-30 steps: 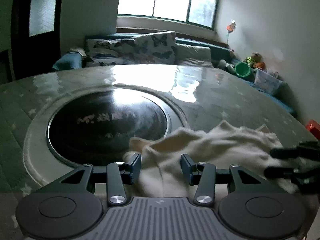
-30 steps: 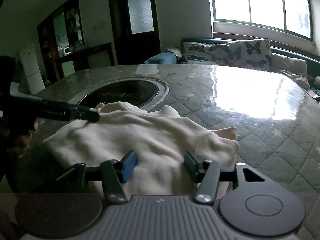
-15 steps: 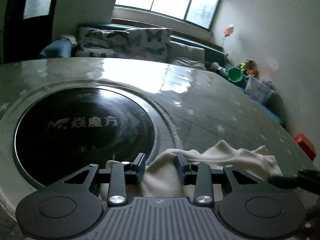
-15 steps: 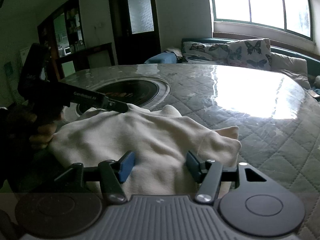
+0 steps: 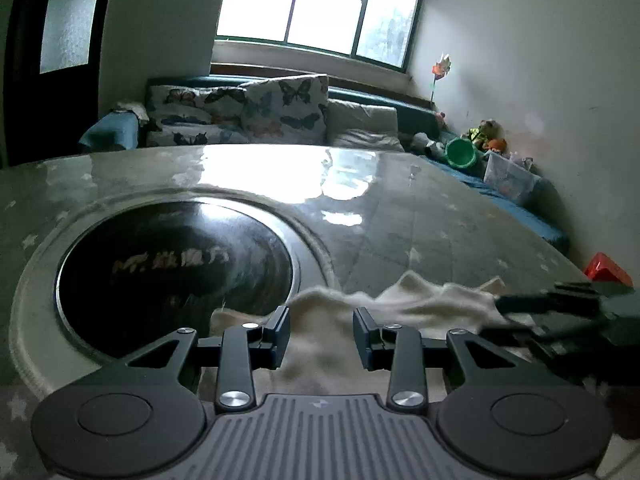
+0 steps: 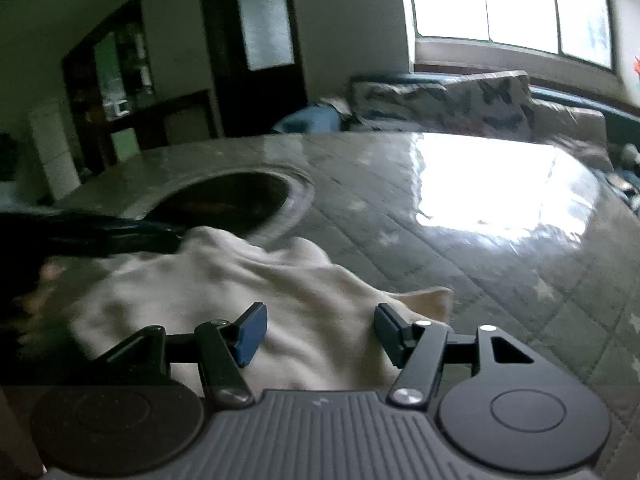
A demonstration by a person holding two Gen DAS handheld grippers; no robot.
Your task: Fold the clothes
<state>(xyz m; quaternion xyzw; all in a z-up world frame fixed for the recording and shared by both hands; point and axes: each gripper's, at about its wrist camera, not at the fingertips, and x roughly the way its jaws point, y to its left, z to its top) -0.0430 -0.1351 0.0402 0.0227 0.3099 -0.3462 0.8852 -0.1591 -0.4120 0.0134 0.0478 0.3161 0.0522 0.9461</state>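
cream garment (image 6: 224,300): soft, light, limp; rumpled on quilted table (image 6: 460,264), edge over dark round inset (image 5: 176,272)
left gripper (image 5: 321,334): part open over cloth, grip unclear
right gripper (image 6: 322,332): wide, nothing pinched
hold: hem or corner

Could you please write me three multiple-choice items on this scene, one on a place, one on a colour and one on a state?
1. Where does the garment lie?
A. on the sofa
B. on the table beside the black round plate
C. on the floor

2. What colour is the garment?
A. cream
B. red
C. navy

3. How does the right hand-held gripper stand?
A. clamped shut on a sleeve
B. open over the garment
C. out of view

Answers:
1 B, it spreads on the table by the plate.
2 A, pale cream cloth.
3 B, its pads stand apart.
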